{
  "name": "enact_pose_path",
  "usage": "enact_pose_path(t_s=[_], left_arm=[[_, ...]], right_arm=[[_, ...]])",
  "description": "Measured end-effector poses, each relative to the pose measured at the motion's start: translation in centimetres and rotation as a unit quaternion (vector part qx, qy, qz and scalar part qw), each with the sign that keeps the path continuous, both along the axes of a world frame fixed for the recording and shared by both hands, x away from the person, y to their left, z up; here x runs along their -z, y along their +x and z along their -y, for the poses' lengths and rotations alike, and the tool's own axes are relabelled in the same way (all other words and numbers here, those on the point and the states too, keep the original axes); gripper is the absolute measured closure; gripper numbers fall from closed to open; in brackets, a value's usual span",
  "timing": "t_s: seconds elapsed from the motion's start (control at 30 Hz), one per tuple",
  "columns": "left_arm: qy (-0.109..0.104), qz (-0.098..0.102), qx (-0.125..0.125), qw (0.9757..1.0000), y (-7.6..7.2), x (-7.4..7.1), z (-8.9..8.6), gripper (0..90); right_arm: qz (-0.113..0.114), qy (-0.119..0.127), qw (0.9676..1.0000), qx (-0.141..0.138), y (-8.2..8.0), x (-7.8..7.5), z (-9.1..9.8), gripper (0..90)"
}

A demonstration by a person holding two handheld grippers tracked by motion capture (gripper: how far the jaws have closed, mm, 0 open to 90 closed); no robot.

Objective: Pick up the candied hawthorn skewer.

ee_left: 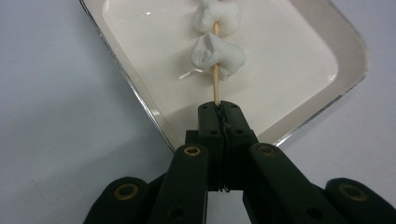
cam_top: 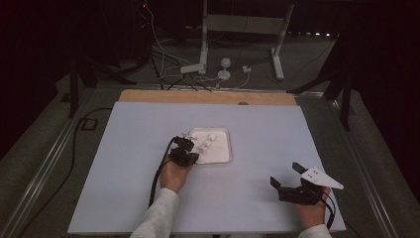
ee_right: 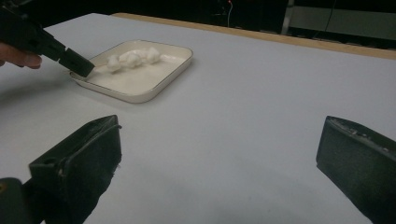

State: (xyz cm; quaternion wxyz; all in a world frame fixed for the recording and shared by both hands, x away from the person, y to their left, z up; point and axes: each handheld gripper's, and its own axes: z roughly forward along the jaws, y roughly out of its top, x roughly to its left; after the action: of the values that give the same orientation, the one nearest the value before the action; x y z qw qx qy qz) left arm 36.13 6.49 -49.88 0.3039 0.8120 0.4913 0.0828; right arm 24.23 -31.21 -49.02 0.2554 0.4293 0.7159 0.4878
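Note:
A wooden skewer (ee_left: 216,88) carries white marshmallows (ee_left: 217,57) and lies over a shallow white tray (ee_left: 299,70). My left gripper (ee_left: 218,111) is shut on the skewer's bare end, just inside the tray's near edge. In the high view the left gripper (cam_top: 189,145) sits at the tray's (cam_top: 221,154) left side, with the marshmallows (cam_top: 206,141) inside it. My right gripper (cam_top: 287,175) rests low at the table's front right, open, with nothing between its jaws. The right gripper view has its own gripper (ee_right: 219,154) open wide and, farther off, the left gripper (ee_right: 77,63) at the tray (ee_right: 173,70) with the marshmallows (ee_right: 133,58).
The pale blue table top (cam_top: 129,148) has a wooden strip (cam_top: 208,97) along its far edge. Behind it stand white stand legs (cam_top: 203,54) and loose cables (cam_top: 163,54) on the floor. A black cable (cam_top: 157,178) trails from the left gripper.

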Motion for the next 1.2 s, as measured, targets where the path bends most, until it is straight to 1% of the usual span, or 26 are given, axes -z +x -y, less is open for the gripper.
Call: enact_pose_path(t_s=[0.1, 0.17, 0.23, 0.3, 0.33, 0.4, 0.6, 0.63, 0.73, 0.8, 0.83, 0.9, 0.93, 0.97, 1.03, 1.13, 1.17, 1.2], left_arm=[[-0.01, 0.012, 0.005, 0.9999, -0.4, -0.4, -0.4, 90.0], [-0.021, 0.02, 0.008, 0.9995, -0.7, -0.6, -0.7, 90.0], [-0.023, 0.027, 0.009, 0.9993, -1.0, -0.8, -1.1, 90.0], [-0.035, 0.037, 0.011, 0.9987, -1.4, -0.9, -1.6, 90.0], [-0.036, 0.041, 0.008, 0.9985, -1.5, -1.0, -1.7, 90.0], [-0.043, 0.05, 0.009, 0.9978, -1.8, -1.1, -2.2, 90.0], [-0.06, 0.067, 0.008, 0.9959, -2.4, -1.4, -3.1, 90.0], [-0.065, 0.07, 0.011, 0.9954, -2.5, -1.5, -3.2, 90.0], [-0.073, 0.081, 0.016, 0.9939, -2.8, -1.6, -3.6, 90.0], [-0.084, 0.091, 0.024, 0.9919, -3.0, -1.8, -4.0, 90.0], [-0.083, 0.095, 0.027, 0.9916, -3.2, -1.9, -4.1, 90.0], [-0.089, 0.097, 0.031, 0.9908, -3.4, -1.9, -4.5, 90.0], [-0.093, 0.101, 0.034, 0.99, -3.5, -2.0, -4.6, 90.0], [-0.091, 0.106, 0.036, 0.9895, -3.7, -2.0, -4.8, 90.0], [-0.097, 0.111, 0.041, 0.9882, -3.9, -2.1, -5.1, 90.0], [-0.097, 0.118, 0.049, 0.987, -4.3, -2.3, -5.6, 90.0], [-0.101, 0.125, 0.053, 0.9856, -4.6, -2.4, -6.0, 90.0], [-0.101, 0.125, 0.053, 0.9856, -4.6, -2.4, -6.0, 90.0]], right_arm=[[0.0, 0.001, 1.0, 0.0, 0.0, 0.0, 0.1, 0.3], [-0.001, 0.006, 1.0, 0.0, 0.0, 0.0, 0.1, 0.3], [-0.002, 0.009, 1.0, 0.001, 0.0, -0.1, 0.1, 0.3], [-0.002, 0.012, 0.9999, 0.002, 0.1, -0.1, 0.1, 0.3], [-0.003, 0.014, 0.9999, 0.002, 0.1, -0.1, 0.1, 0.3], [-0.002, 0.015, 0.9999, 0.002, 0.1, -0.1, 0.1, 0.3], [-0.003, 0.019, 0.9998, 0.001, 0.2, -0.2, -0.1, 0.3], [-0.003, 0.018, 0.9998, -0.001, 0.2, -0.2, -0.2, 0.3], [-0.002, 0.016, 0.9999, -0.004, 0.2, -0.2, -0.5, 0.3], [-0.001, 0.016, 0.9999, -0.005, 0.2, -0.2, -0.5, 0.3], [-0.002, 0.019, 0.9998, -0.006, 0.1, -0.3, -0.6, 0.3], [-0.002, 0.021, 0.9998, -0.007, 0.1, -0.3, -0.6, 0.3], [-0.001, 0.021, 0.9997, -0.008, 0.1, -0.4, -0.7, 0.3], [0.0, 0.02, 0.9997, -0.01, 0.2, -0.6, -0.7, 0.3], [0.001, 0.024, 0.9997, -0.008, 0.3, -0.8, -0.7, 0.3], [0.002, 0.028, 0.9996, -0.007, 0.4, -1.2, -0.6, 0.3], [0.004, 0.039, 0.9992, -0.009, 0.5, -1.5, -0.5, 0.3], [0.003, 0.043, 0.999, -0.011, 0.6, -1.7, -0.5, 0.3]])
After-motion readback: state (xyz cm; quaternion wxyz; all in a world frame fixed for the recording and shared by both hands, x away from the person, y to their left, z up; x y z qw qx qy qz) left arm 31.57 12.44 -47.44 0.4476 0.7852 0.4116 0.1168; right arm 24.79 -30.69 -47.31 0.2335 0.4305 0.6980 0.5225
